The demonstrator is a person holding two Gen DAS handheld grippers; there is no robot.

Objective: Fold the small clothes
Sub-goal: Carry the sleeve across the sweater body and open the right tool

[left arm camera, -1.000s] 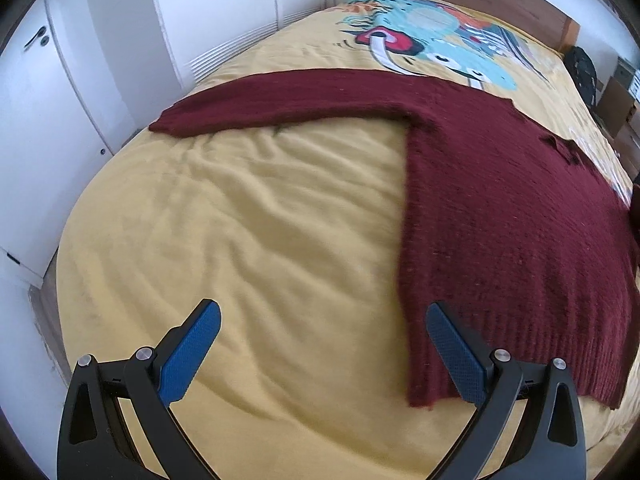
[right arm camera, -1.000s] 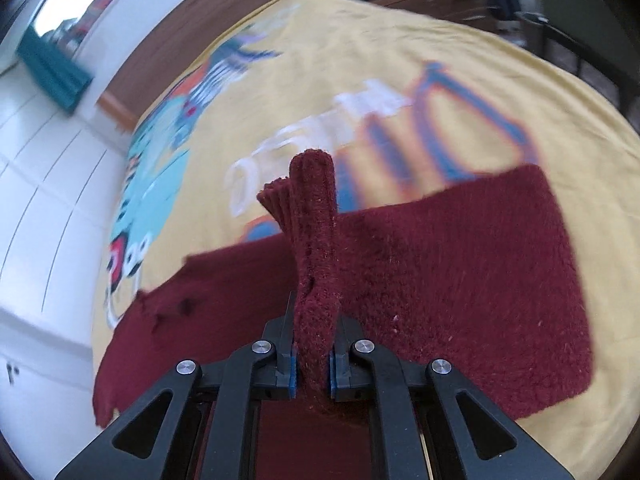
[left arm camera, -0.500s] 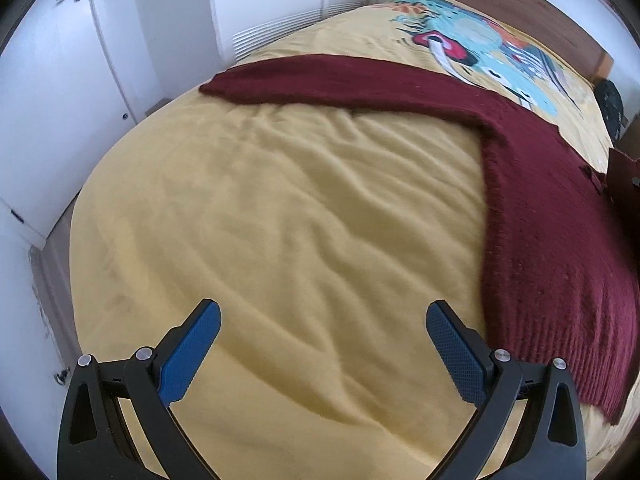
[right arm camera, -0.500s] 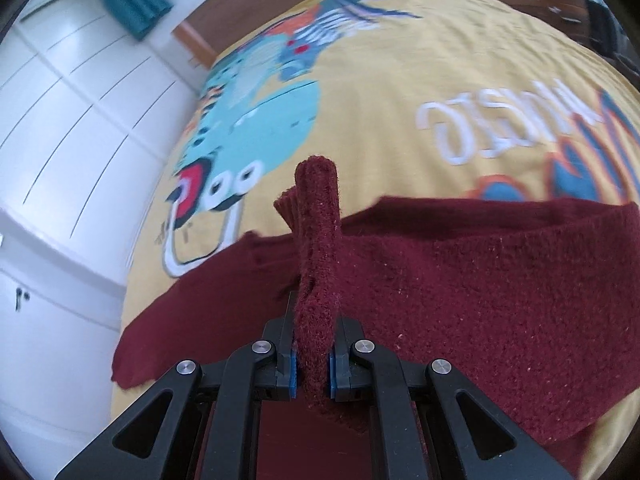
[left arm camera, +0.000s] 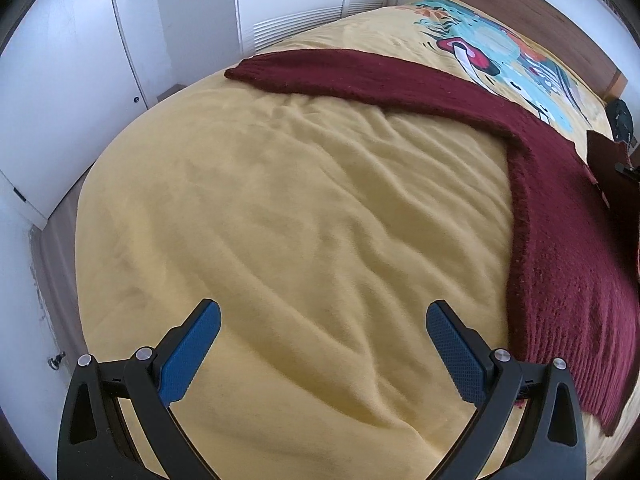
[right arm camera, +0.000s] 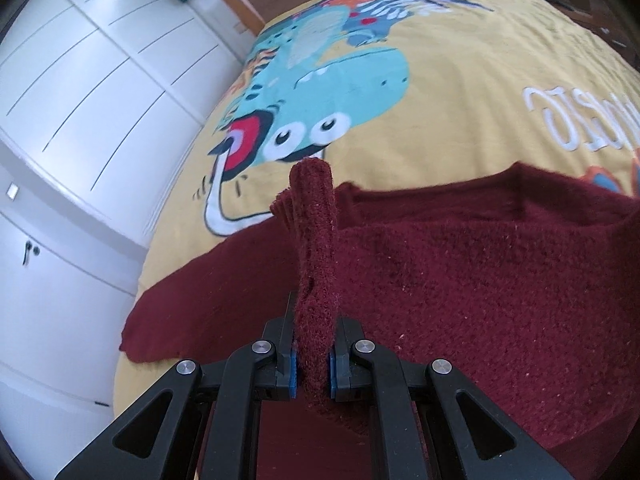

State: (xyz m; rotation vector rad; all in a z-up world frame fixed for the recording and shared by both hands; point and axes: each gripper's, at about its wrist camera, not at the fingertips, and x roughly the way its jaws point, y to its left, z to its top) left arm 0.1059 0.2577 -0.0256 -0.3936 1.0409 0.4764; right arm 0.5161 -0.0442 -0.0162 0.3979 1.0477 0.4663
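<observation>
A dark red knitted sweater [left arm camera: 560, 208] lies on the yellow bedspread [left arm camera: 280, 220], its body at the right and one sleeve [left arm camera: 360, 72] stretched to the far left. My left gripper [left arm camera: 320, 340] is open and empty, low over bare bedspread, left of the sweater's hem. My right gripper [right arm camera: 312, 364] is shut on a bunched fold of the sweater [right arm camera: 314, 248], which stands up between the fingers over the sweater's body [right arm camera: 480, 288]. The other sleeve [right arm camera: 192, 304] lies to the left in the right wrist view.
White wardrobe doors [left arm camera: 60, 80] stand close to the bed's left side, with a strip of floor [left arm camera: 52, 240] between. A wooden headboard [left arm camera: 540, 12] is at the far end. The bedspread carries a cartoon print [right arm camera: 320, 100].
My left gripper has swung left, away from the sweater's hem, staying open. My right gripper has carried the held fold across the sweater toward the wardrobe side, still shut on it.
</observation>
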